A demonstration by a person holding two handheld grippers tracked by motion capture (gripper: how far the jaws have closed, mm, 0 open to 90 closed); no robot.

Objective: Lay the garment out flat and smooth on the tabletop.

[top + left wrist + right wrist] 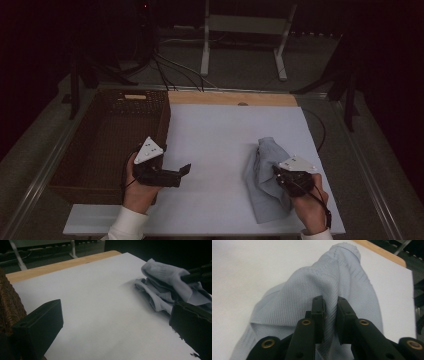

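The right gripper [330, 312] had its jaws pinched on a raised fold of the pale blue cloth [267, 175], which lay bunched on the white table [220, 135], well to the right of the wicker basket [107, 140]. The left gripper [175, 172] hovered just beside the basket, jaws wide apart and holding nothing. Judgement: lift slowly and keep the pinch deep on the fold so the fabric does not slip out.

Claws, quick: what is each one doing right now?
Left claw: open, holding nothing, over the white table.
Right claw: shut on a fold of the light blue cloth.
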